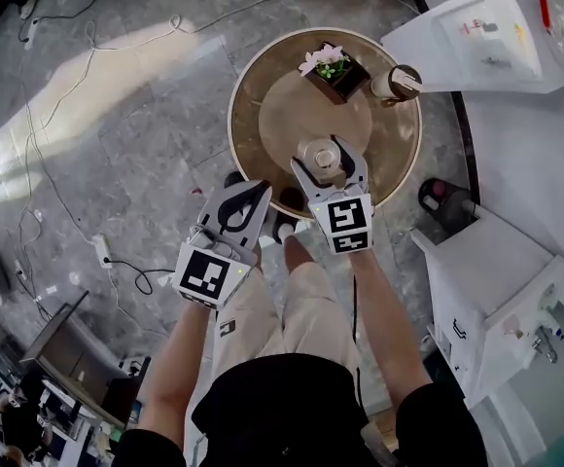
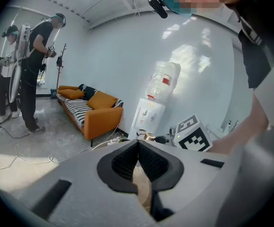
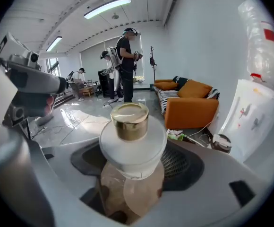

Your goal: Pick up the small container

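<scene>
Round brown desk (image 1: 263, 159) with a lighter centre disc is standing on the grey stone floor (image 1: 117, 144). A dark square planter of pink flowers (image 1: 335, 71) is sitting at its far side and a white gold-lidded jar (image 1: 399, 84) at its right rim. A small white gold-capped container (image 1: 319, 156) is sitting near the front, gripped by the right tool (image 1: 324, 161).

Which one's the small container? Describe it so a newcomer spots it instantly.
Start at the round brown table. At its edge nearest the person, between the jaws of the right gripper, is the small container: a squat frosted-white jar with a gold cap. Another gold-capped jar stands at the far right edge beside the flower box, but no gripper is near that one.
</scene>
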`<state>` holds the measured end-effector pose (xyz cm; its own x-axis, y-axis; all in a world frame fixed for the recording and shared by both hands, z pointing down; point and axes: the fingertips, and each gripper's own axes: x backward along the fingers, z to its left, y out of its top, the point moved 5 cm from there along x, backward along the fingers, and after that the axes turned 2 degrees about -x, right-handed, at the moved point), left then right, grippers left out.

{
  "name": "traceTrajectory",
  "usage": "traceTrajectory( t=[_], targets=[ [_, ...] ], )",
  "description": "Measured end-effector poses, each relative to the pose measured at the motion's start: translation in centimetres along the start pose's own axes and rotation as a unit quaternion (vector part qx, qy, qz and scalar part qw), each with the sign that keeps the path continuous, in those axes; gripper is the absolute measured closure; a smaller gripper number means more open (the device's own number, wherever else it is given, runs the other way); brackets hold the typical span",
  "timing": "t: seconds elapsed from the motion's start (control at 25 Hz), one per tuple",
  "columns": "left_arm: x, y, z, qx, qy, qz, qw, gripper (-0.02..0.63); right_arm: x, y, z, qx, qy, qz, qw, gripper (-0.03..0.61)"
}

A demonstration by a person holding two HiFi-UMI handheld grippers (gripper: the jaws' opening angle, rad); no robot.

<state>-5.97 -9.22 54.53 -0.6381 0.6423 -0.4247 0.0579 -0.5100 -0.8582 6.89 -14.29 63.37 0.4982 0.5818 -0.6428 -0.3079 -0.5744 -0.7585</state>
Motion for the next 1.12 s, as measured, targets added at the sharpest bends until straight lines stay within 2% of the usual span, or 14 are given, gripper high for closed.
traceTrajectory(
  t=[0.28,0.48,0.72,1.12],
  targets=[
    [1.8,4.5,-2.9,-0.024,-0.002,-0.031,0.9992,0.595,8.1,6.3,0.5,-0.003,-0.003,-0.028,1.0,0.247],
    [3.2,7.9,-5.5,-0.054,-0.021,-0.037,0.9976,0.595,13.3,9.9,1.2,-0.009,0.005,-0.04,0.999,0.247],
    [5.1,12.1,-8.0,-0.031,-0.028,-0.073,0.9964,0.595,18.3,14.0,1.4,-0.004,0.005,-0.072,0.997,0.247],
    [7.5,18.2,-9.0,-0.051,-0.012,-0.107,0.9929,0.595,23.6,20.3,2.5,0.001,0.027,-0.1,0.995,0.247]
  ],
)
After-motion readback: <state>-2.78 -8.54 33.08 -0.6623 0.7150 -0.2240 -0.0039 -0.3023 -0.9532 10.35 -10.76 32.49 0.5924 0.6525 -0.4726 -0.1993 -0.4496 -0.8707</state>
